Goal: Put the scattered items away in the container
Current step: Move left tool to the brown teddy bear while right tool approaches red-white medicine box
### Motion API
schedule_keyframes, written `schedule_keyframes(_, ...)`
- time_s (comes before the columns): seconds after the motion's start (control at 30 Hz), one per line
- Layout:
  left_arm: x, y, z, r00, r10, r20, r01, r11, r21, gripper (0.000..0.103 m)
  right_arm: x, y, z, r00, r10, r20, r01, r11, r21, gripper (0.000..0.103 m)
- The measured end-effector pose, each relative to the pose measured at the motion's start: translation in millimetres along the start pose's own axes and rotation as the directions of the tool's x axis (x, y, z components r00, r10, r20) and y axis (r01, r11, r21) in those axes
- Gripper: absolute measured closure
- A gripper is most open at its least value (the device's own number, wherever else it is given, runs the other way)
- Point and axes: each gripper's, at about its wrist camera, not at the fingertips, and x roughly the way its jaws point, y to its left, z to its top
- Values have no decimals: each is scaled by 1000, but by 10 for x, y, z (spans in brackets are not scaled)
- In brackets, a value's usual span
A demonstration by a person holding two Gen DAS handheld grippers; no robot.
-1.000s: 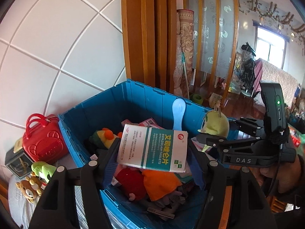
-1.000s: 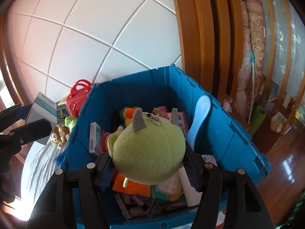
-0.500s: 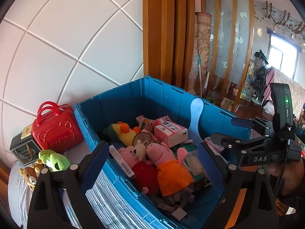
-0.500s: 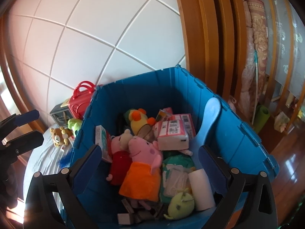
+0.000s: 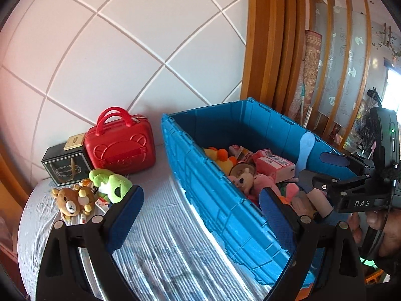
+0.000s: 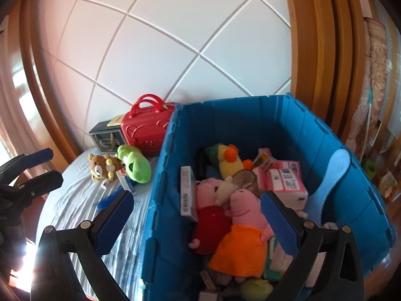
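Both grippers hang spread wide and empty. The left gripper [image 5: 200, 210] sits low over the striped cloth on the bench [image 5: 160, 245], its right blue pad overlapping the near wall of the blue crate [image 5: 220, 200]. The right gripper [image 6: 198, 213] hovers above the crate's left wall, one pad outside it, the other over the contents.

Inside the crate [image 6: 250, 123] there's a heap: two pink pig plushies [image 6: 240, 215], one in a red dress and one in orange, a yellow-green plush with orange bits [image 6: 225, 160], a pink carton [image 6: 285, 183], a white box with a barcode [image 6: 186, 190] standing against the left wall, a small green plush [image 6: 255, 287] down at the near end, and a pale blue spoon [image 6: 333, 175] leaning on the right wall.

Outside, to the crate's left on the bench, lie a brown bear plush [image 5: 70, 200] and a green frog plush [image 5: 110, 185], touching each other. Behind them stand a red toy suitcase [image 5: 120, 145] and a dark box [image 5: 65, 165], side by side against the tiled wall.
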Motion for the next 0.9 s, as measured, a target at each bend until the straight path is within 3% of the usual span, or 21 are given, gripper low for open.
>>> schedule_keyframes(0.53, -317, 1436, -435, 995, 99, -19, -100, 988, -118, 9, 589, 1447, 71, 996, 62, -57, -68, 992, -107, 0)
schedule_keyframes(0.9, -50, 2375, -678, 979, 195, -64, -202, 971, -129, 9, 1390, 2101, 92, 993, 41, -110, -59, 985, -164, 0)
